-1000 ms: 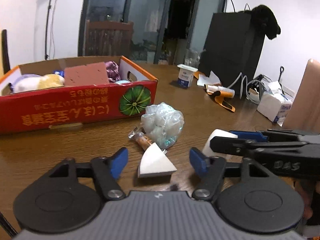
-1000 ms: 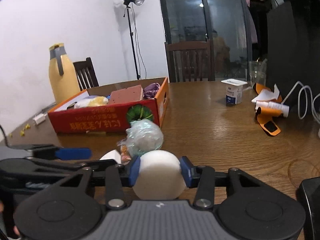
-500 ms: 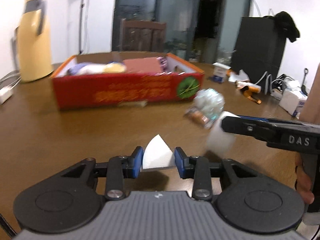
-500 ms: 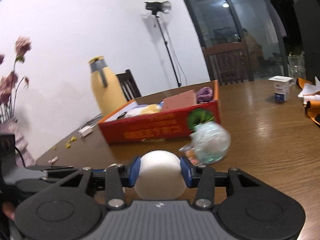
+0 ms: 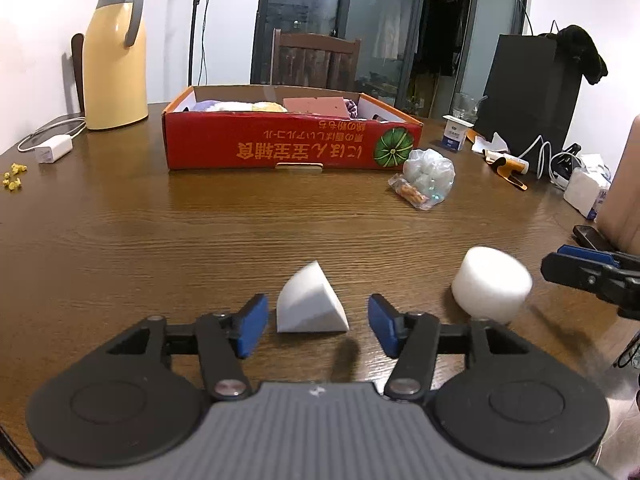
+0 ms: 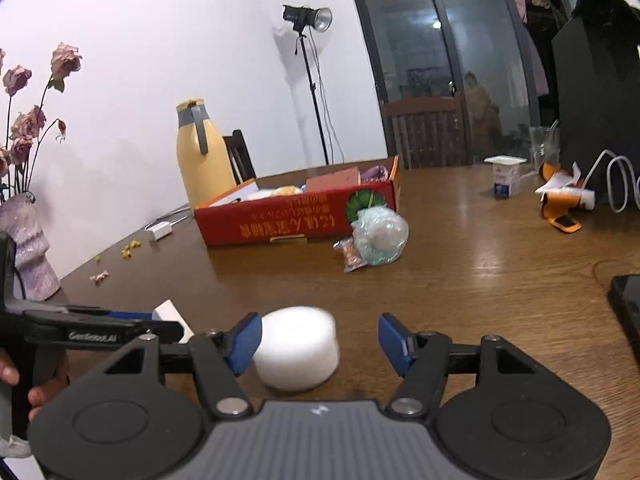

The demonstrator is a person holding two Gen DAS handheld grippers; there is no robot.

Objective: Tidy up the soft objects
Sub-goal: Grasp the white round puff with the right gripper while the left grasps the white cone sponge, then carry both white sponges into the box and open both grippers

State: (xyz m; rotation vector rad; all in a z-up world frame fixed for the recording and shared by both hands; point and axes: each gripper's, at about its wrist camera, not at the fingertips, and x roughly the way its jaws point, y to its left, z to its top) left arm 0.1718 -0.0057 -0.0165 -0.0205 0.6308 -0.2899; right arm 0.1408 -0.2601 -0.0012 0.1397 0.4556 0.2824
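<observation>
A white wedge sponge (image 5: pixel 310 304) lies on the wooden table between the blue pads of my left gripper (image 5: pixel 318 326), whose jaws are opening and stand clear of it. A white round sponge (image 6: pixel 296 348) rests on the table between the pads of my right gripper (image 6: pixel 320 340); those jaws are opening too, the left pad close to it, the right pad apart. The round sponge (image 5: pixel 492 286) also shows in the left wrist view, right of the wedge. The red cardboard box (image 5: pixel 288 148) holds several soft items at the table's far side.
A clear bag of white pieces (image 5: pixel 428 174) and a snack packet (image 5: pixel 408 194) lie by the box's right corner. A yellow jug (image 5: pixel 114 56) and a charger (image 5: pixel 54 148) stand far left. A vase with flowers (image 6: pixel 28 248) stands left; a phone (image 6: pixel 628 296) lies right.
Both grippers carried their sponges back toward the near side of the table and let go. The wedge and the round sponge now lie loose between spread pads.
</observation>
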